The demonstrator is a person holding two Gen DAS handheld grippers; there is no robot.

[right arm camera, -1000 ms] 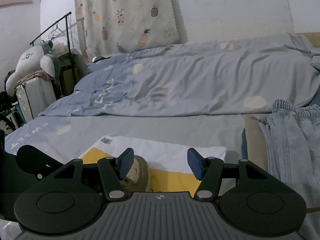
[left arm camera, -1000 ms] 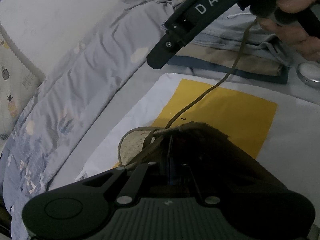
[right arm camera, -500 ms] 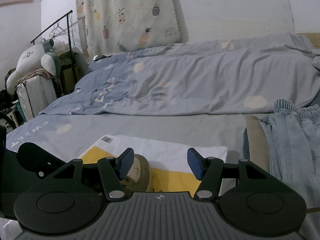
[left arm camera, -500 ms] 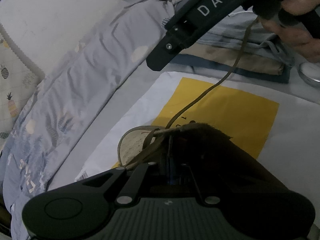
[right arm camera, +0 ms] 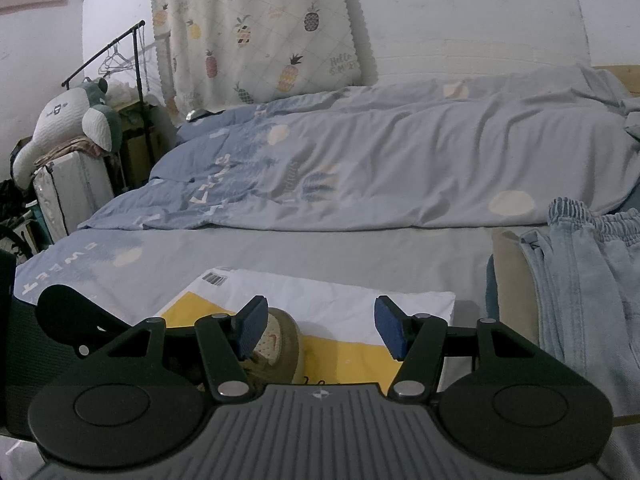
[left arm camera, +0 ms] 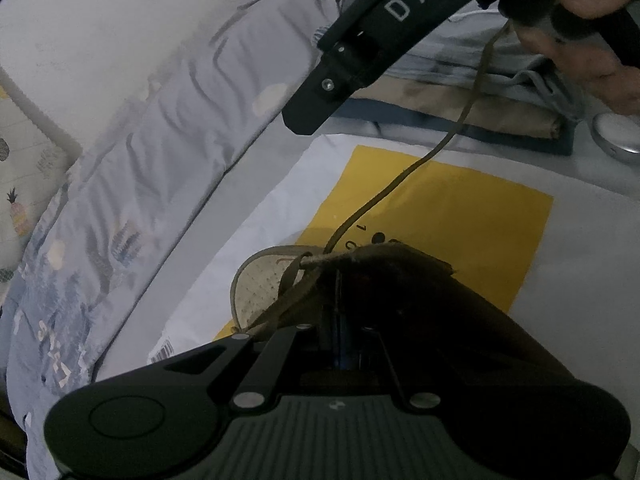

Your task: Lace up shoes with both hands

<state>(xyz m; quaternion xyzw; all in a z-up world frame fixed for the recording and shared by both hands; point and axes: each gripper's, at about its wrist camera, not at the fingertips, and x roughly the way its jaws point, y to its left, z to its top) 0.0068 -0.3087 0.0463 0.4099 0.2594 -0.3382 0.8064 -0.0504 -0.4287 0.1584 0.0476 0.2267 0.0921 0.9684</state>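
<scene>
both claws were at the shoe (left arm camera: pixel 384 280), which lay on the yellow mailer (left arm camera: pixel 460 216) on the bed. my left claw (left arm camera: pixel 340 320) was clamped on its tongue; the right claw (right arm camera: pixel 316 326) stood apart, empty. the lace (left arm camera: pixel 400 184) ran up toward my right hand (left arm camera: pixel 592 40); i judged a slow, steady pull best.

The olive low-top shoe (right arm camera: pixel 280 340) sits on the white-and-yellow plastic mailer bag (right arm camera: pixel 352 304), which lies on the bed (right arm camera: pixel 320 248). The rumpled pale-blue duvet (right arm camera: pixel 400 160) lies behind the bag; folded light-denim trousers (right arm camera: pixel 580 280) lie to its right.
</scene>
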